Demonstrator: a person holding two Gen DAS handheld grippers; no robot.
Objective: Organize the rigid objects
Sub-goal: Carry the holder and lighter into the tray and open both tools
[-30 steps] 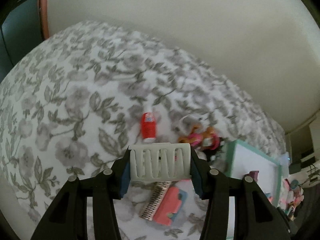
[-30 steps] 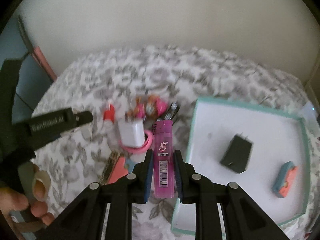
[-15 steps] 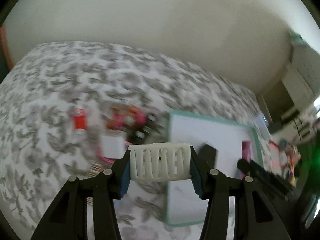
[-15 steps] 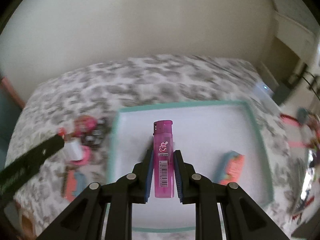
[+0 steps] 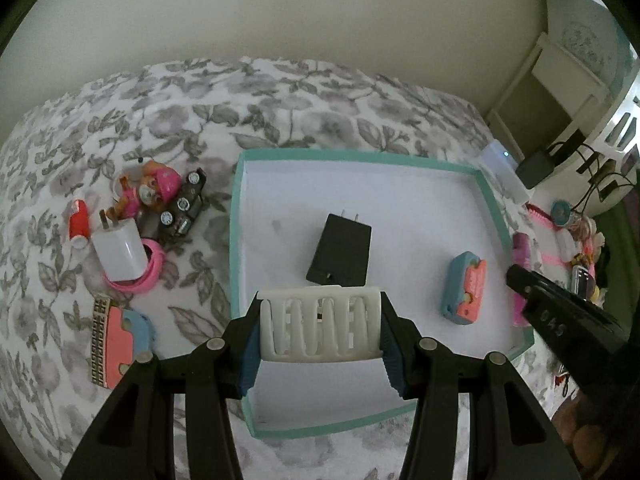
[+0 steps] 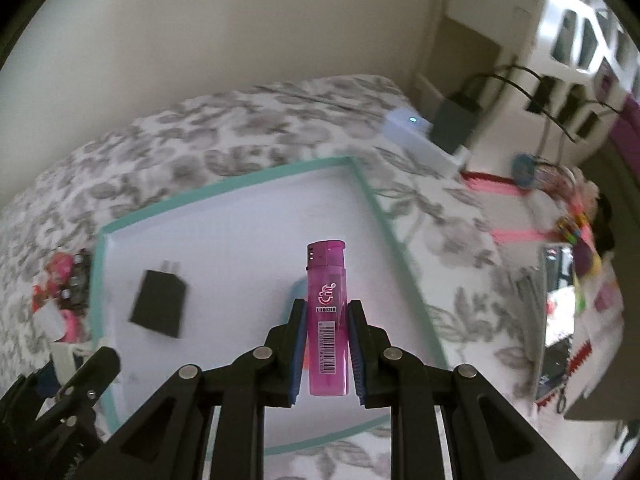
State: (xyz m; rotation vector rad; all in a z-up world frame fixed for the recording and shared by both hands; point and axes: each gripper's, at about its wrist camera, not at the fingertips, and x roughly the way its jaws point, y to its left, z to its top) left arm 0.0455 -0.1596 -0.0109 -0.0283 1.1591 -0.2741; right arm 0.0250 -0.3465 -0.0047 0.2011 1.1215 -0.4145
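Note:
My left gripper (image 5: 320, 340) is shut on a white hair claw clip (image 5: 320, 326) and holds it above the near part of the teal-rimmed white tray (image 5: 236, 208). My right gripper (image 6: 327, 354) is shut on a pink lighter (image 6: 327, 312) above the tray's (image 6: 372, 196) right half. A black charger (image 5: 340, 250) (image 6: 160, 306) and a blue and coral toy (image 5: 464, 288) lie in the tray. The right gripper also shows in the left wrist view at the tray's right edge, with the lighter (image 5: 522, 256).
On the floral bedspread left of the tray lie a white charger (image 5: 118, 254) on a pink ring (image 5: 150, 276), a pup figure (image 5: 148, 190), a black toy car (image 5: 184, 208), a small red can (image 5: 79, 222) and a coral toy piano (image 5: 116, 340). A white device (image 5: 504, 172) and pink clutter (image 6: 560, 224) sit right of the tray.
Both grippers have swung right from the pile of loose items to above the tray, each still holding its object.

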